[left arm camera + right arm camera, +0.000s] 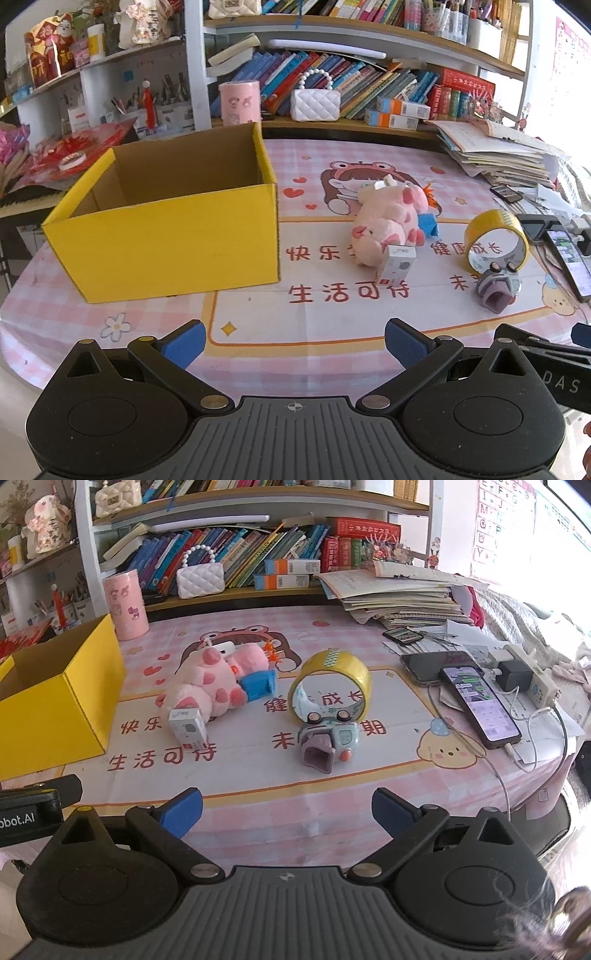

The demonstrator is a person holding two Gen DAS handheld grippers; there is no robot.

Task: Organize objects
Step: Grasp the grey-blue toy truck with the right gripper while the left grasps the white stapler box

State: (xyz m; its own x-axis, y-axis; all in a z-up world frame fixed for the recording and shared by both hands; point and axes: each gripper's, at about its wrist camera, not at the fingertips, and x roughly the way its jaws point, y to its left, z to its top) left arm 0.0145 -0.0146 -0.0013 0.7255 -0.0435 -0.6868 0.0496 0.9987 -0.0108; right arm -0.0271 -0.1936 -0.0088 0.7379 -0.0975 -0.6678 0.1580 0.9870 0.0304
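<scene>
2 grippers are hovering at the bottom of my views, low over the near edge of the desk (314, 314). I am seeing the left gripper (294, 341) with its jaws spread wide and nothing between the blue pads (184, 345). The right gripper (287, 814) is showing the same: jaws spread apart, gripping nothing.

On the left wrist view, a yellow box (166, 236) is sitting open at centre left of the frame, and what I can see of its inside is bare cardboard. Right of it, at centre frame, a pink plush pig (388, 218) is lying on its side on the pink checked cloth, with a small white box (397, 264) standing just in front of it, touching it, and a blue piece (428, 225) tucked against its far side. Further right, a roll of yellow tape (496, 240) is standing on edge, and a small grey-blue toy (498, 288) is lying just in front of it.

On the right wrist view, 2 phones (480, 705) are lying at centre right beside a white power strip (532, 679). A stack of papers (399, 598) is sitting at upper right, and a pink canister (125, 605) at upper left, in front of the bookshelf (240, 550).
</scene>
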